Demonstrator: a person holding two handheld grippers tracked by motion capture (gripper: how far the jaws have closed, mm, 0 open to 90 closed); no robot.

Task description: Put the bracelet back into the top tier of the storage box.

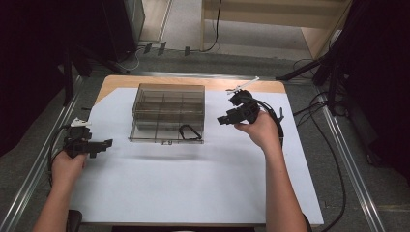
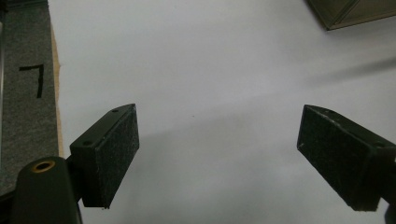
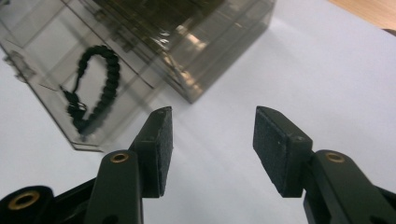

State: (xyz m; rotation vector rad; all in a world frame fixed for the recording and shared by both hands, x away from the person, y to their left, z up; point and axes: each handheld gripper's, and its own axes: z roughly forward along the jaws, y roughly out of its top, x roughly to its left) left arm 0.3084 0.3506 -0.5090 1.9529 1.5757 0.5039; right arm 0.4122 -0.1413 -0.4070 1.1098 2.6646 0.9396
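Observation:
A smoky clear plastic organizer box (image 1: 167, 113) with several compartments sits at the back middle of the white sheet. A black beaded bracelet (image 1: 189, 132) lies in its front right compartment, seen through the lid in the right gripper view as the bracelet (image 3: 95, 88) inside the box (image 3: 196, 51). My right gripper (image 1: 221, 120) hovers just right of the box, pointing toward it, jaws open with nothing between them (image 3: 212, 140). My left gripper (image 1: 109, 142) rests low at the left of the sheet, jaws wide open over bare paper (image 2: 217, 158).
The white sheet (image 1: 193, 179) covers most of the wooden table (image 1: 159, 79). A corner of the box (image 2: 355, 14) shows far off in the left gripper view. Cables (image 1: 319, 125) trail off the table's right side. Dark stands surround the table.

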